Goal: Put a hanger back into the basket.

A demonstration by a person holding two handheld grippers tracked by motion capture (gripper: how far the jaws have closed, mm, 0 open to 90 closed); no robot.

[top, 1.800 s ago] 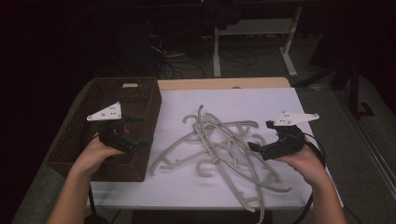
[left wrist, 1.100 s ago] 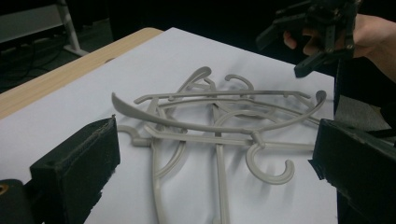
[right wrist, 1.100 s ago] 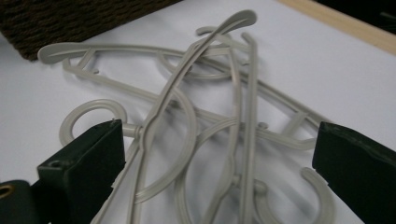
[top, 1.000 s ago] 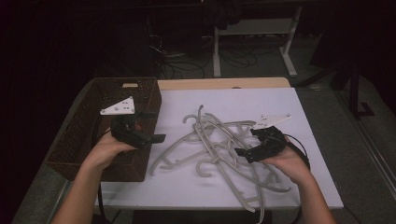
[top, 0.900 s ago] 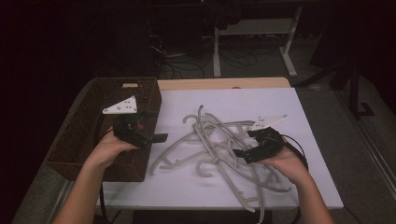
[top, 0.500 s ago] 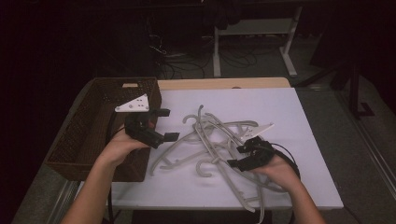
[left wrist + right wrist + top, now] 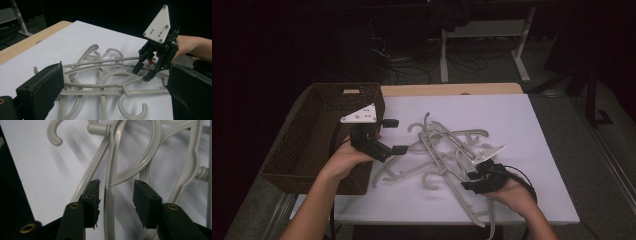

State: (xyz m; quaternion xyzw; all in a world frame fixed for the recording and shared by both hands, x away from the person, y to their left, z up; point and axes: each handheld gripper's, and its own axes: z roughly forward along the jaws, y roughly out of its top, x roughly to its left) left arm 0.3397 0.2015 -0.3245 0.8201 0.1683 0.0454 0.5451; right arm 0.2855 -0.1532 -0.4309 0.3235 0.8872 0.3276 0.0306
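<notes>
As I lower my right tongs [image 7: 116, 203], jaws just narrowing astride a grey hanger [image 7: 110, 202] bar, unpinched, my left tongs [image 7: 388, 136] wait wide.

Hangers [image 7: 447, 150] lie in a tangled heap on the sheet [image 7: 522, 125], approx. mid-table, overlapping each other. Basket [image 7: 307, 135] sits at left edge of table, just beside the heap's left side. Table edge [image 7: 452, 89] runs behind the sheet, w/ desk legs [image 7: 524, 55] and cables [image 7: 467, 57] on floor farther back. Left gripper [image 7: 392, 136] is btwn basket and heap, above the heap's left end. Right gripper [image 7: 469, 181] is at heap's near-right part, jaws either side of a hanger arm [image 7: 110, 202], not touching it. Person's forearms come in from near side.
</notes>
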